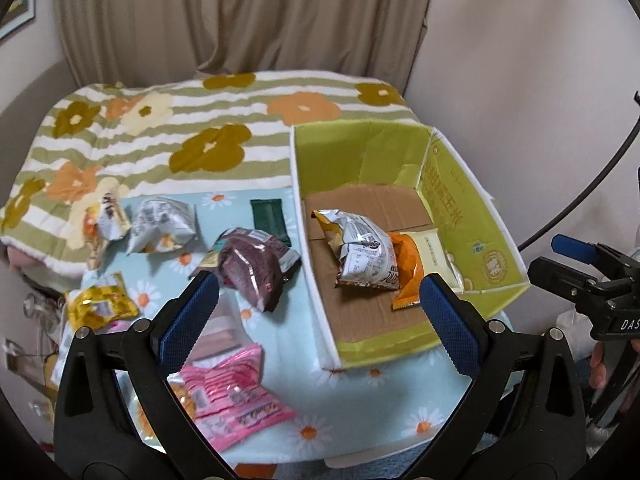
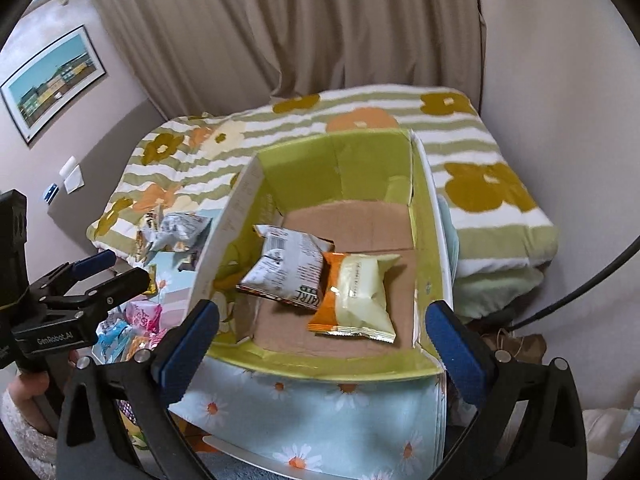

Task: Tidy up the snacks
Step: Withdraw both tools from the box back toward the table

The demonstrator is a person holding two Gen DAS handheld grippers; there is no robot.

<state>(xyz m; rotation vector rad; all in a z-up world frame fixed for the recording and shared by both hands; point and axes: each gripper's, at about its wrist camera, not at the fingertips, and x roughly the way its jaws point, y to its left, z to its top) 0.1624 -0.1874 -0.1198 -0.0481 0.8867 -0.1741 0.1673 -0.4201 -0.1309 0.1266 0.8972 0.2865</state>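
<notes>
A green-lined cardboard box (image 1: pixel 472 216) (image 2: pixel 424 216) stands on the daisy cloth and holds a silver snack bag (image 1: pixel 366 252) (image 2: pixel 284 268) and an orange-and-cream bag (image 1: pixel 418 264) (image 2: pixel 358 296). Loose on the cloth left of the box lie a maroon bag (image 1: pixel 252 268), a pink bag (image 1: pixel 232 400), a yellow bag (image 1: pixel 100 304), a dark green bar (image 1: pixel 270 218) and silver bags (image 1: pixel 160 224). My left gripper (image 1: pixel 316 320) is open and empty above the box's near left wall. My right gripper (image 2: pixel 322 348) is open and empty above the box's near edge.
A bed with a green striped flower blanket (image 1: pixel 192 128) (image 2: pixel 480 168) lies behind the table. Curtains (image 1: pixel 240 20) hang at the back. The other gripper shows at the right edge of the left wrist view (image 1: pixel 592 280) and at the left edge of the right wrist view (image 2: pixel 76 296).
</notes>
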